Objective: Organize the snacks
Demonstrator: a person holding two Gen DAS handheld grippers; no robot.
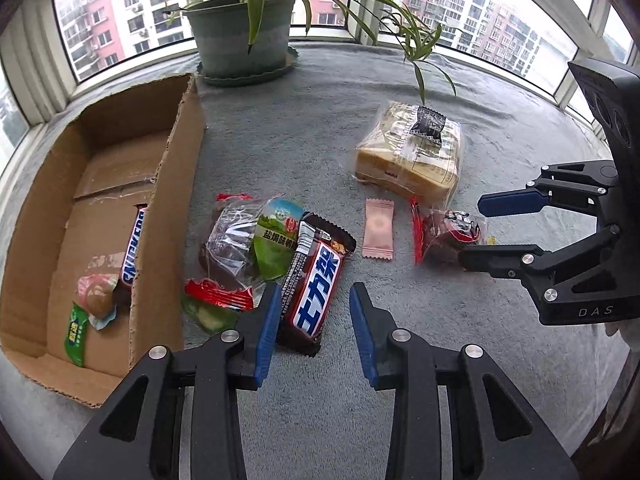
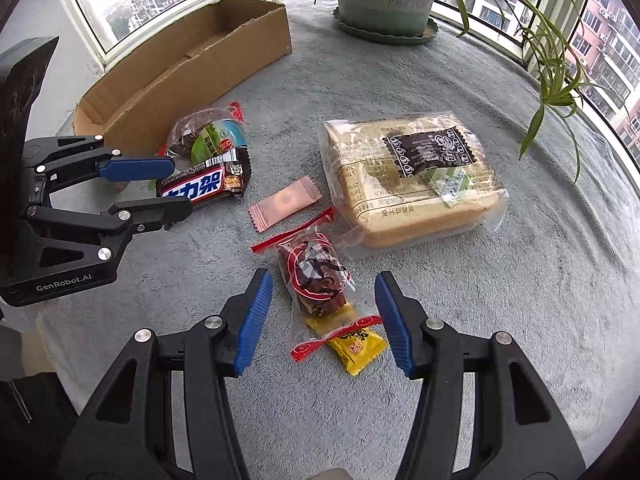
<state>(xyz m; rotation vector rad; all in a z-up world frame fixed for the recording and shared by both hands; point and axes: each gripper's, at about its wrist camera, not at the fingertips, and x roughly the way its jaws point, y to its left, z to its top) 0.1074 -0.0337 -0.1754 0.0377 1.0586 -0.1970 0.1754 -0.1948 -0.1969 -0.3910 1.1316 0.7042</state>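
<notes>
on a grey carpeted window ledge, two hand-held tools come down over scattered snacks, each apparently lining up a pick. nearest the right tool [image 2: 324, 316], jaws partly open and holding nothing, a clear red-trimmed packet of dark jerky [image 2: 316, 280] lies between the blue pads, not yet pressed, with a yellow sachet [image 2: 354, 350] touching its near end. the left tool [image 1: 314, 322], jaws narrowly parted and also empty, stands astride the lower end of a brown chocolate bar [image 1: 314, 280]; its left pad looks to be just beside the wrapper's edge. the bar overlaps a small heap: a clear-wrapped dark cake [image 1: 230, 240] and a green packet [image 1: 276, 240]. between the two groups lies a pink sachet [image 1: 379, 229]. farther on, a pack of sliced bread [image 2: 412, 188] carries a black sachet [image 2: 428, 150]. at the left, the open cardboard box [image 1: 168, 200] already holds a snickers bar [image 1: 134, 248] and a few small sweets. a potted plant [image 1: 244, 36] stands by the window.

the sorting looks early, most snacks still outside the box. next, each tool would need to close squarely on its one packet, clear of neighbours, before lifting toward the box.
</notes>
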